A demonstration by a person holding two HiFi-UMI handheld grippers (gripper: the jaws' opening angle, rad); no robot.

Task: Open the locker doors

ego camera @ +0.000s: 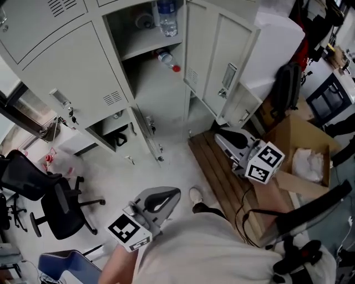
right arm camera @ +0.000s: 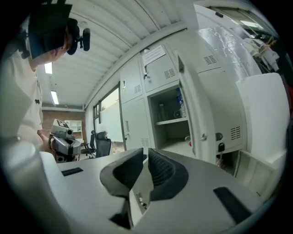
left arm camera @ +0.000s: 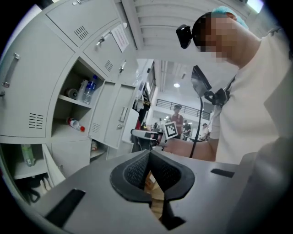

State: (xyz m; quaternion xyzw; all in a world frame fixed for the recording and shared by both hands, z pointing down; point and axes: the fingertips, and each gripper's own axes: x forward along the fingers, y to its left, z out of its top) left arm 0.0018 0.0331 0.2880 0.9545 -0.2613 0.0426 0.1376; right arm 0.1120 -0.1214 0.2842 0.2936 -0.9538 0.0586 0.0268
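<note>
The grey lockers (ego camera: 77, 66) fill the top of the head view. One tall door (ego camera: 219, 61) stands swung open beside a compartment holding an upright bottle (ego camera: 166, 16) and a bottle lying down (ego camera: 168, 60). A small lower door (ego camera: 145, 130) also hangs open. My right gripper (ego camera: 219, 135) is low at the lockers' right side. In the right gripper view its jaws (right arm camera: 145, 155) are closed on the thin edge of a light grey door panel (right arm camera: 137, 196). My left gripper (ego camera: 166, 197) is held back near the person's body, with its pads (left arm camera: 137, 171) together and nothing between them.
A wooden pallet (ego camera: 222, 172) lies on the floor under the right gripper, with an open cardboard box (ego camera: 299, 150) to its right. A black backpack (ego camera: 285, 89) hangs at the right. An office chair (ego camera: 55, 205) stands at the lower left. People stand far off (left arm camera: 177, 114).
</note>
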